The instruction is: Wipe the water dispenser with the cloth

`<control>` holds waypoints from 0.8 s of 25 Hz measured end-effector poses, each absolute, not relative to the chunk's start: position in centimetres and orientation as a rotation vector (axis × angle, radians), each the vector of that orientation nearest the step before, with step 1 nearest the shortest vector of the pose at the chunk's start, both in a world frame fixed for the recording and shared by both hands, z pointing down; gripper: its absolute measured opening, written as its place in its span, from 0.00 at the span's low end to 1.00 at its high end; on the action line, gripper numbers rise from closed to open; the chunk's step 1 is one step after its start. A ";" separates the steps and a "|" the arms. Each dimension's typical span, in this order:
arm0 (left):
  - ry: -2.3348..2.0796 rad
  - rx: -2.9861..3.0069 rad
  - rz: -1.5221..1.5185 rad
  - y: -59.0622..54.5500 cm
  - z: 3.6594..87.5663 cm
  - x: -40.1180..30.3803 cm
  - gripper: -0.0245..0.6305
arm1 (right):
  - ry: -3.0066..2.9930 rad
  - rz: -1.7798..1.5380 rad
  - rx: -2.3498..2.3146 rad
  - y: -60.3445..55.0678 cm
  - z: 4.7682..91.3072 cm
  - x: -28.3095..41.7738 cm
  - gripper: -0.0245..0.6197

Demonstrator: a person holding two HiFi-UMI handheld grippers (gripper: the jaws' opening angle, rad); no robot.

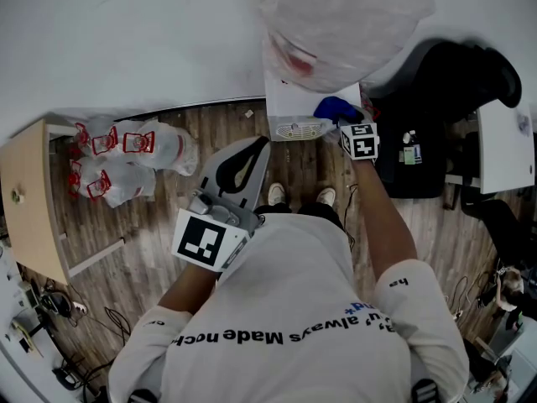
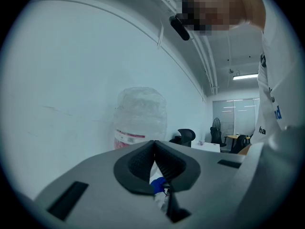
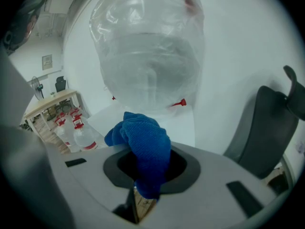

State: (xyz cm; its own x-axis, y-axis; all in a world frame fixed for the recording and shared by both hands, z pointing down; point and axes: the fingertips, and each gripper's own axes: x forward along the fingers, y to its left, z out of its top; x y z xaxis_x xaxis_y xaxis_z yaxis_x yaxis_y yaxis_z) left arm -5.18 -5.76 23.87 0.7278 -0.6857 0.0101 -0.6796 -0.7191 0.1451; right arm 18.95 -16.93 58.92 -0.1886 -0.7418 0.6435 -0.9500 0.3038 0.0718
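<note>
A white wall (image 1: pixel 126 40) fills the head view toward twelve o'clock, with wood-plank floor (image 1: pixel 151 267) below it. A pale wooden cabinet (image 1: pixel 29 200) stands at nine o'clock and a black office chair (image 1: pixel 445 82) at two. A ceiling strip light (image 2: pixel 245 76) glows at three o'clock in the left gripper view.

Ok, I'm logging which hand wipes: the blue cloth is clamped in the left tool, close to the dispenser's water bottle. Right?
Not the left: the right gripper view shows the blue cloth clamped in the right tool, close to the dispenser's water bottle. The left tool is shut with nothing in it.
</note>
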 end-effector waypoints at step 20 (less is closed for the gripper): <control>-1.202 2.733 -0.013 -9.5 24.8 -5.4 0.07 | -1.963 0.391 1.549 -29.4 55.6 28.2 0.17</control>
